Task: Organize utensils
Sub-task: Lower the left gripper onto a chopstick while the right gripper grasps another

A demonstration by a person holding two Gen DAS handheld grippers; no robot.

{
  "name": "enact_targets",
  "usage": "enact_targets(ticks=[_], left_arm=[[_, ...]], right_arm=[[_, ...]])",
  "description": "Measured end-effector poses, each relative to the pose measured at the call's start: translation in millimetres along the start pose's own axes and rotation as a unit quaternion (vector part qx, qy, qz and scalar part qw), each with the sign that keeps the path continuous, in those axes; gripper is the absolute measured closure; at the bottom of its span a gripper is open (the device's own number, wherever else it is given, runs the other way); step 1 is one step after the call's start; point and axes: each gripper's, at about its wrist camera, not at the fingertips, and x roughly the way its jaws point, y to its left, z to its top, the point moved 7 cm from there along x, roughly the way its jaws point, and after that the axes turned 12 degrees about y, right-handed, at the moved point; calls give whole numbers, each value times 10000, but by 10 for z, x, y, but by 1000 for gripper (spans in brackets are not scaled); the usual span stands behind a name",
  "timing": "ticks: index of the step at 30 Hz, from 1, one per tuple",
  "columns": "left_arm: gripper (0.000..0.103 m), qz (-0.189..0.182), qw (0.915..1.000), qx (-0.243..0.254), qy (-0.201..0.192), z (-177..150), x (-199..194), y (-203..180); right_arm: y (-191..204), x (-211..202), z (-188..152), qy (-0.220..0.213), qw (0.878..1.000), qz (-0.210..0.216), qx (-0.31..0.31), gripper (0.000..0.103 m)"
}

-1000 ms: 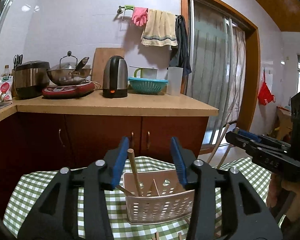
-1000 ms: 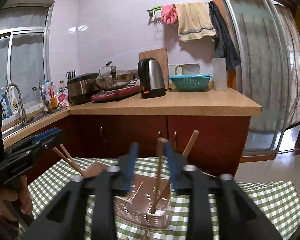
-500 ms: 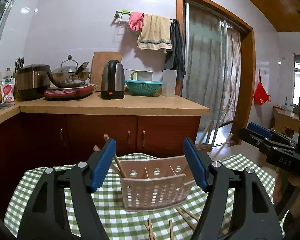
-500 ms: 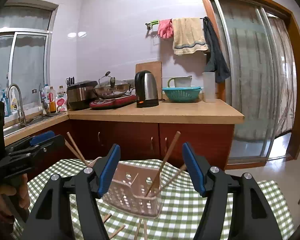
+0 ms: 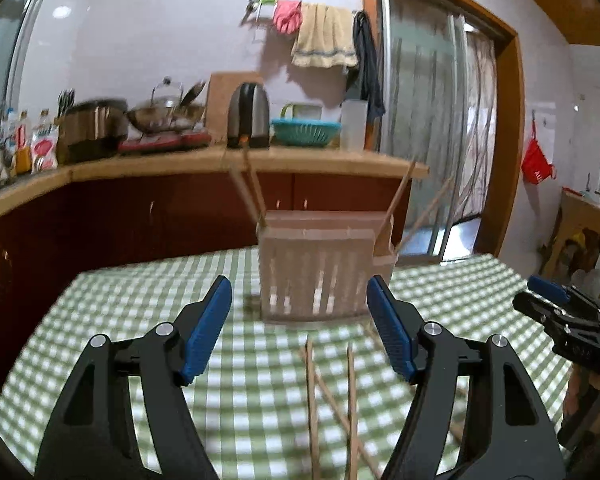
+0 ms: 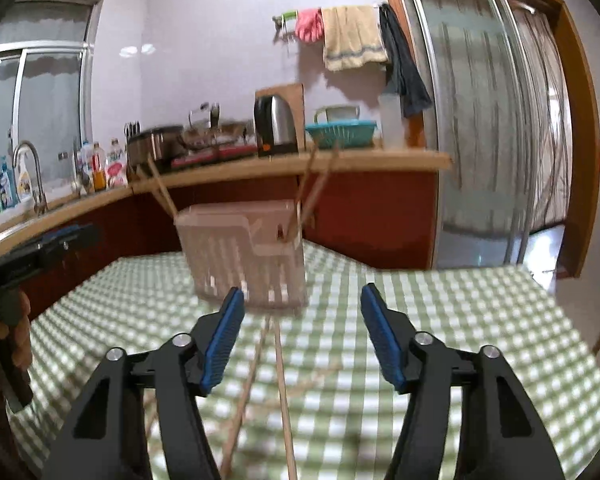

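Observation:
A pink perforated utensil basket (image 5: 316, 272) stands on the green checked tablecloth (image 5: 140, 320) and holds several wooden chopsticks (image 5: 252, 188) that lean out of it. It also shows in the right wrist view (image 6: 244, 260). More chopsticks (image 5: 350, 400) lie loose on the cloth in front of the basket, also in the right wrist view (image 6: 282, 392). My left gripper (image 5: 300, 320) is open and empty, back from the basket. My right gripper (image 6: 302, 324) is open and empty, above the loose chopsticks.
Behind the table runs a kitchen counter (image 5: 320, 162) with a kettle (image 5: 249, 116), a teal basket (image 5: 306, 130), a wok and a rice cooker. A sink with a tap (image 6: 30, 172) is at the left. A sliding glass door (image 6: 500, 120) is at the right.
Both grippers opened, let chopsticks go into the basket and drew back from it. The loose chopsticks on the cloth have come into view.

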Motion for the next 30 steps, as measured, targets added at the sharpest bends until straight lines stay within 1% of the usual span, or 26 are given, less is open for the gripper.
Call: enact_targets(ticks=[4,7,11,13,15,16,17,18,22,23,24,28,30], left_arm=[[35,69,9991,-126,396,-408,66,66],[35,112,9977,-241,618,-662,93,113],[35,176,9953,-307,900,-967,127,147],[35,197,9942,-324,1007,-1091,132,151],[35,204,9935,-335,1065,-1175,131,147],[35,208,9931,-329,1110,-1221,132,143],[35,209,9928,-322,1131,-1251,138,137],[36,211,9926,-314,1154,-1274,141,128],[37,169,9916,-302,1248,-1379,142,74],[38,169,9914,-275,1267,-1399,145,51],[43,167,9912,-248,1287,-1419,150,28],[48,146,9897,-208,1409,-1511,189,-12],[53,136,9892,-220,1444,-1523,199,-8]], right_arm=[[1,147,-456,498,9987,65,16,52],[8,218,-704,763,9970,108,57,55],[11,319,-906,1050,9943,156,92,63],[19,345,-956,1121,9936,161,60,67],[41,366,-983,1185,9928,184,13,80],[41,378,-996,1206,9925,187,-2,85],[44,383,-1012,1234,9922,180,-21,92],[45,383,-1017,1238,9921,178,-28,94],[35,333,-1014,1164,9931,113,-34,96],[29,320,-1014,1141,9934,89,-35,96],[24,312,-1015,1127,9936,84,-28,96],[15,286,-1021,1111,9938,76,-38,96],[24,279,-1020,1108,9938,69,-74,96]])
